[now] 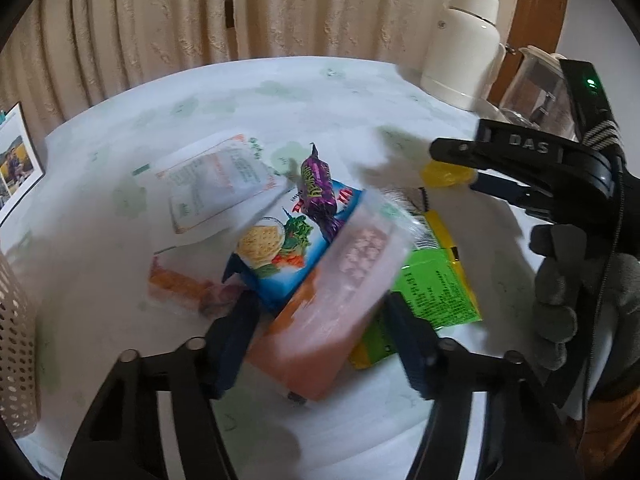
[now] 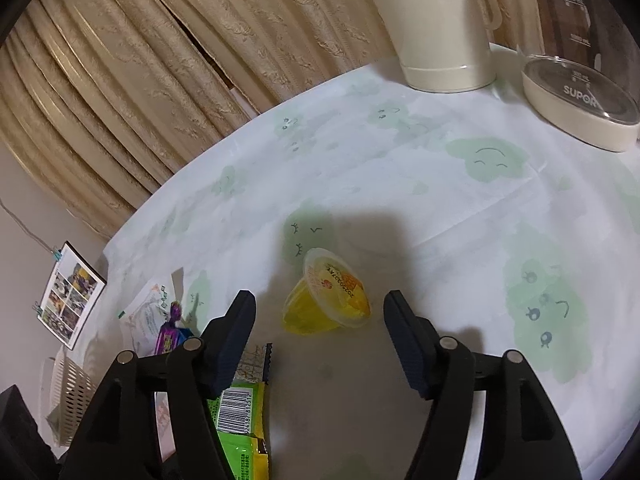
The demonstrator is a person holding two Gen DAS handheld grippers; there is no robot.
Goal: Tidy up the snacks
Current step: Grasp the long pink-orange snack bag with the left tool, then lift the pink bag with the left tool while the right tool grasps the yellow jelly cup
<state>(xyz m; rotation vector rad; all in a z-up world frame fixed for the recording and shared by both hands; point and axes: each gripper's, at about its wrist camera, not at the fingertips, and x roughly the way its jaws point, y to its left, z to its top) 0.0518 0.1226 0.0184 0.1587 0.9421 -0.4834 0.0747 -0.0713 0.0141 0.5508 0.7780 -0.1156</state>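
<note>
My left gripper (image 1: 320,298) is open, and a blurred pink-and-orange snack pack (image 1: 340,300) lies tilted between its pads on top of the pile. Under it are a blue cracker pack (image 1: 280,248), a purple candy (image 1: 318,196), a white pouch (image 1: 216,184), a green-and-yellow pack (image 1: 436,292) and an orange pack (image 1: 176,284). My right gripper (image 2: 320,296) is open just short of a yellow jelly cup (image 2: 326,296) lying on its side on the tablecloth. In the left wrist view the right gripper (image 1: 452,166) hovers over that jelly cup (image 1: 440,174), held by a gloved hand (image 1: 580,292).
A perforated beige basket (image 1: 16,340) stands at the left table edge. A white thermos jug (image 1: 460,44) and a glass kettle (image 2: 580,100) stand at the back right. A photo sheet (image 1: 16,164) hangs by the wall. Curtains close off the back.
</note>
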